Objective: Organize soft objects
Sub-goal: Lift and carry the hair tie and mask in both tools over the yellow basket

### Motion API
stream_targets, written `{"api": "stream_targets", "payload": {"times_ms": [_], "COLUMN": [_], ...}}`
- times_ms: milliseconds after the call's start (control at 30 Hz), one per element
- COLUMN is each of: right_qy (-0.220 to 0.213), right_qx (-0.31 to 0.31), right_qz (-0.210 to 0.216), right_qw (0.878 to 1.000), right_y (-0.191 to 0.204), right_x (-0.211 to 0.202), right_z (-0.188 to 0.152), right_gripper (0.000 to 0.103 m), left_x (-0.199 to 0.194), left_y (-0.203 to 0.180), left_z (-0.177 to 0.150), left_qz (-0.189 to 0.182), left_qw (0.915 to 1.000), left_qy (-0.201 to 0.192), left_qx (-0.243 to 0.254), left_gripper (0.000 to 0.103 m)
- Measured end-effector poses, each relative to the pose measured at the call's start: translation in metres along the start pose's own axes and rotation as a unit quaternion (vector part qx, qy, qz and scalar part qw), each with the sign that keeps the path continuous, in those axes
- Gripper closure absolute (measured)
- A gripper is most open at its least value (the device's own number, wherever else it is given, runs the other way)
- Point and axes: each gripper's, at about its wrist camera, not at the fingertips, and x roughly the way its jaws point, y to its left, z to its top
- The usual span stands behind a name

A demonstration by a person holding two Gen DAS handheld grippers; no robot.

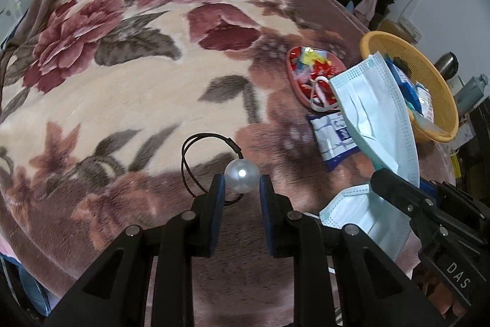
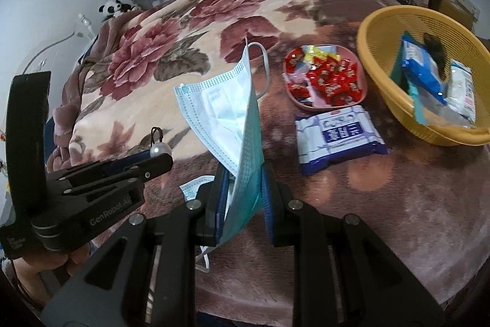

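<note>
My left gripper (image 1: 242, 183) is shut on the white pearl bead (image 1: 242, 176) of a black elastic hair tie (image 1: 196, 143), held just above the floral blanket. It also shows in the right wrist view (image 2: 159, 153). My right gripper (image 2: 243, 183) is shut on a light blue face mask (image 2: 226, 112) that stands up between its fingers; the mask also shows in the left wrist view (image 1: 376, 109). A second face mask (image 1: 358, 213) lies on the blanket below it.
A yellow basket (image 2: 379, 72) with packets stands at the right. A pink dish (image 2: 289, 94) of red sweets sits left of it. A blue and white tissue pack (image 2: 337, 140) lies in front. The floral blanket (image 1: 122, 81) covers the bed.
</note>
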Motion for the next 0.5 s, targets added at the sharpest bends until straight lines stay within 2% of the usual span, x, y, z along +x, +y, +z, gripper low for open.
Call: {"api": "stream_targets", "payload": {"times_ms": [500], "right_qy": [-0.034], "right_qx": [0.048], "right_qz": [-0.016], "right_qw": [0.998], "right_y": [-0.070], "right_x": [-0.037], "right_z": [0.017], "right_gripper": [0.082], "left_x": [0.005], "left_y": [-0.078], "left_z": [0.032], "left_qz": [-0.019], "left_qw": [0.9987], "left_qy": [-0.005], "left_qx": [0.048], "left_gripper": [0.081]}}
